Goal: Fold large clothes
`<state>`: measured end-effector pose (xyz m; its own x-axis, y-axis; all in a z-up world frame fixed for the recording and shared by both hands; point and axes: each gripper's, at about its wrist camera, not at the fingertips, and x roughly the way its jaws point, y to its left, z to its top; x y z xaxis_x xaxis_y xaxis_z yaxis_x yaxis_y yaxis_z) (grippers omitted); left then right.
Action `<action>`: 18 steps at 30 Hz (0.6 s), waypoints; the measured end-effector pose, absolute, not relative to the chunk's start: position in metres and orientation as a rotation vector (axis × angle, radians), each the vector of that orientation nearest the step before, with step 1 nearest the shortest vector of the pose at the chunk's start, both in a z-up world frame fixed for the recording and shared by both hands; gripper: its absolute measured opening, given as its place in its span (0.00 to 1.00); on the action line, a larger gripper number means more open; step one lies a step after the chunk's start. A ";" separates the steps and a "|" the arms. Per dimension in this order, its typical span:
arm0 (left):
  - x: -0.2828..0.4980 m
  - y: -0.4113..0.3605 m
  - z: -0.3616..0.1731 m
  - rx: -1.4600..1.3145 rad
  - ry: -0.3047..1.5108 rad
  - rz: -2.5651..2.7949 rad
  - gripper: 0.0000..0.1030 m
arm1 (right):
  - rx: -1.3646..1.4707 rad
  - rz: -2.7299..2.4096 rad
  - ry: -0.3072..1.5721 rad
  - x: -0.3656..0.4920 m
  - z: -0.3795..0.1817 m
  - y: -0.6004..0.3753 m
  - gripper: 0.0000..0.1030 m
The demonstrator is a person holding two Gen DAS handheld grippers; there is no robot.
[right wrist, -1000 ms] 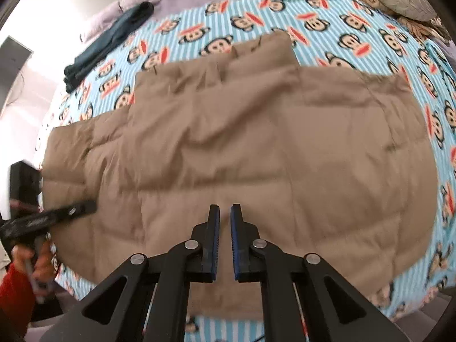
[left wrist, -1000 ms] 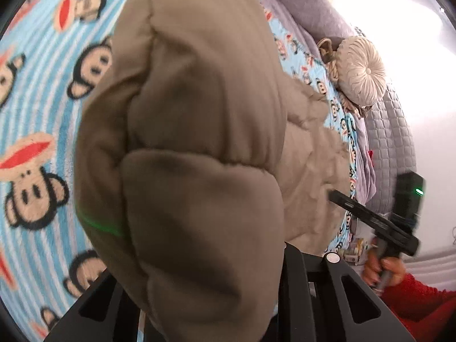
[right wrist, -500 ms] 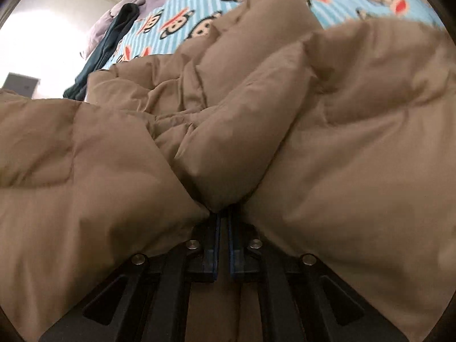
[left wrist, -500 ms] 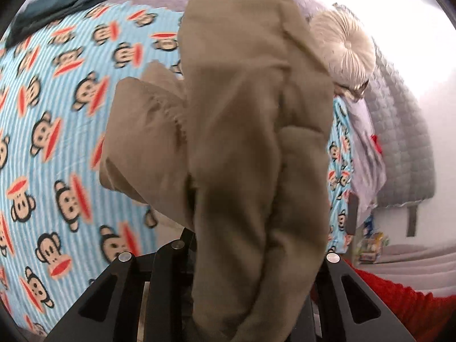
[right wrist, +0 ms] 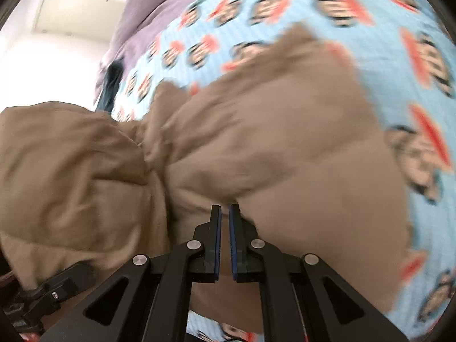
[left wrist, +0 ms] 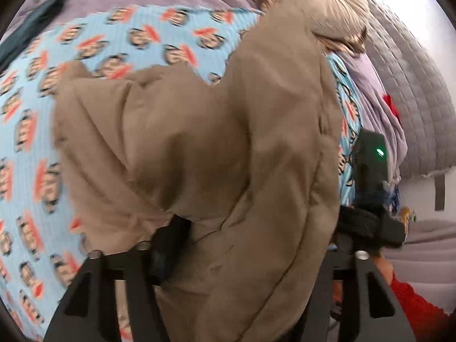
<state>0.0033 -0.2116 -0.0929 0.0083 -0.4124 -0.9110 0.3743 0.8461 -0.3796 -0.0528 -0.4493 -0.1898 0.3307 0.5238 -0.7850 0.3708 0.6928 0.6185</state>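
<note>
A tan puffy quilted jacket [left wrist: 216, 154] lies bunched on a bed sheet with a monkey print [left wrist: 34, 148]. My left gripper [left wrist: 239, 256] is shut on a thick fold of the jacket, which drapes over and hides its right finger; the left finger [left wrist: 168, 245] shows. In the right wrist view the jacket [right wrist: 256, 148] fills the middle. My right gripper [right wrist: 225, 216] is shut on a fold of the jacket near its hem, with the pads close together. The right gripper [left wrist: 367, 216] also shows at the right of the left wrist view.
A round beige cushion [left wrist: 327, 8] and a grey quilted headboard [left wrist: 407, 85] lie at the bed's head. A dark folded garment [right wrist: 111, 85] lies on the lilac bedcover [right wrist: 142, 20] at the far side. A red sleeve [left wrist: 413, 310] shows at the lower right.
Both grippers have moved forward over the bed with the jacket in them. The jacket's near part has lifted and bunched over its far part. The views are blurred by motion.
</note>
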 end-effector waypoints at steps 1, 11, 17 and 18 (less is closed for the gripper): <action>0.005 -0.221 -0.102 -0.045 1.440 -0.631 0.71 | 0.873 0.103 1.274 -0.062 -0.192 -0.460 0.06; 0.031 -0.258 -0.141 -0.376 1.565 -0.855 0.80 | 0.895 0.072 1.285 -0.110 -0.182 -0.505 0.60; 0.046 -0.280 -0.161 -0.393 1.692 -0.956 0.80 | 0.857 0.153 1.201 -0.132 -0.134 -0.501 0.79; 0.049 -0.283 -0.164 -0.404 1.709 -0.960 0.80 | 0.851 0.171 1.198 -0.134 -0.129 -0.498 0.80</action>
<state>0.0489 -0.2830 -0.1640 -0.3599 -0.6805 -0.6383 0.1913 0.6157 -0.7644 -0.1341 -0.4976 -0.1287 0.3921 0.5383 -0.7460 0.3084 0.6871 0.6579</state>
